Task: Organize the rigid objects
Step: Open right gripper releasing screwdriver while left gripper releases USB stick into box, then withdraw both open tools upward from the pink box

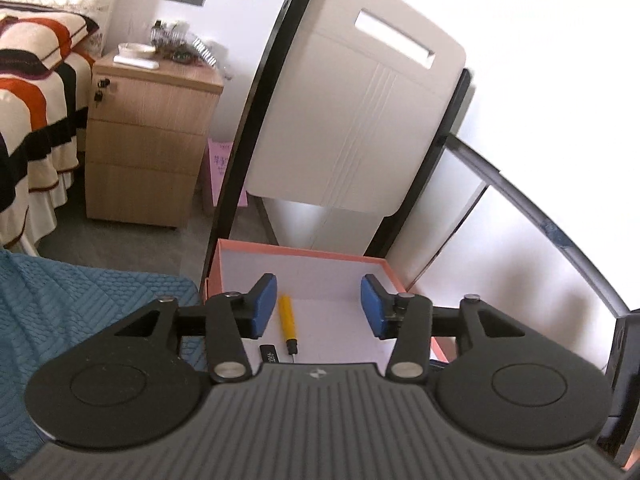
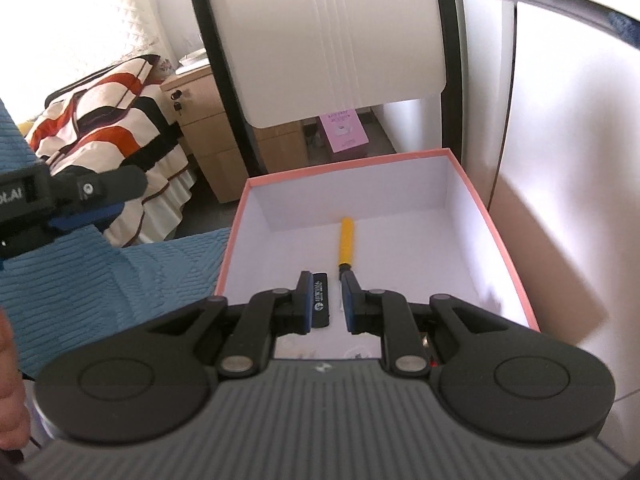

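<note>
A pink-rimmed white box (image 2: pixel 496 236) holds a yellow screwdriver (image 2: pixel 345 242) and a small black bar with white print (image 2: pixel 320 298). My right gripper (image 2: pixel 327 302) hovers over the box's near end, open by a narrow gap, empty; the black bar lies below, between the pads. My left gripper (image 1: pixel 319 306) is wide open and empty above the same box (image 1: pixel 288 250), with the screwdriver (image 1: pixel 289 324) and black bar (image 1: pixel 269 353) below it. The left gripper also shows at the left of the right wrist view (image 2: pixel 80 200).
A chair with a white back (image 1: pixel 352 112) stands behind the box. A blue textured cloth (image 2: pixel 112 280) lies left of it. A wooden bedside cabinet (image 1: pixel 148 140), a striped bed (image 1: pixel 32 112) and a pink carton (image 2: pixel 344 128) are beyond. A white panel (image 2: pixel 560 160) is at right.
</note>
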A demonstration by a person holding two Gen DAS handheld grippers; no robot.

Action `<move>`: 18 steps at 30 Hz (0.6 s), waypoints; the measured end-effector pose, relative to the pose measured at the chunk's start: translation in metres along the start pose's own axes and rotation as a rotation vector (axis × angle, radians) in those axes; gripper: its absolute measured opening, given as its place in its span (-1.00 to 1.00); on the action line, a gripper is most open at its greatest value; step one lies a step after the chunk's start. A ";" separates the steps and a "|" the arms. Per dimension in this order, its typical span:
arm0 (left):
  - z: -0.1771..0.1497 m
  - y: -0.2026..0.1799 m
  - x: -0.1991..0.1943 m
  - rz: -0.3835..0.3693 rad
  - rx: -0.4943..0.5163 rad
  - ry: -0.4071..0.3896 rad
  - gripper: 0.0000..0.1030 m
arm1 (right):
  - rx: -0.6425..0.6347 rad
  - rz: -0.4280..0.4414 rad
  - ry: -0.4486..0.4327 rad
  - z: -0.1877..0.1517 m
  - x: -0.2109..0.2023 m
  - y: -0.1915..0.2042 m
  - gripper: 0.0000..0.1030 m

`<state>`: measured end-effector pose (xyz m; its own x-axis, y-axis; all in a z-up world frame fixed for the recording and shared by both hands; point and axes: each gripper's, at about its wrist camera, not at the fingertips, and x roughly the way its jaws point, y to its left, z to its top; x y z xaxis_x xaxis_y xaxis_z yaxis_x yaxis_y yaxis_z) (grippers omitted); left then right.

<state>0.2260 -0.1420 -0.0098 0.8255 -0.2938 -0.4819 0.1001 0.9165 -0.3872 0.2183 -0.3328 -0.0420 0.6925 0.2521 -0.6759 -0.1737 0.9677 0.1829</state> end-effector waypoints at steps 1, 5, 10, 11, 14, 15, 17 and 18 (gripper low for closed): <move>-0.001 0.000 -0.007 -0.004 0.002 -0.008 0.07 | -0.002 -0.002 -0.003 -0.002 -0.004 0.002 -0.63; -0.006 -0.002 -0.028 -0.021 0.014 -0.027 0.12 | -0.008 0.001 -0.017 -0.009 -0.019 0.008 -0.63; -0.017 -0.004 -0.045 -0.037 0.031 -0.031 0.28 | -0.007 -0.005 -0.031 -0.021 -0.031 0.015 -0.63; -0.019 -0.004 -0.047 -0.039 0.035 -0.029 0.30 | -0.001 -0.006 -0.029 -0.025 -0.032 0.015 -0.63; -0.027 -0.003 -0.051 -0.043 0.039 -0.020 0.33 | 0.006 -0.009 -0.024 -0.034 -0.034 0.017 -0.63; -0.029 -0.002 -0.052 -0.042 0.039 -0.019 0.35 | 0.005 -0.012 -0.022 -0.037 -0.035 0.017 -0.63; -0.033 0.000 -0.053 -0.036 0.036 -0.014 0.38 | 0.006 -0.019 -0.021 -0.042 -0.036 0.018 -0.63; -0.036 0.002 -0.054 -0.034 0.037 -0.013 0.39 | 0.007 -0.021 -0.021 -0.045 -0.036 0.017 -0.63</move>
<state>0.1621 -0.1343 -0.0126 0.8281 -0.3222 -0.4588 0.1488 0.9153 -0.3742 0.1583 -0.3247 -0.0467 0.7104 0.2313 -0.6648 -0.1542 0.9727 0.1736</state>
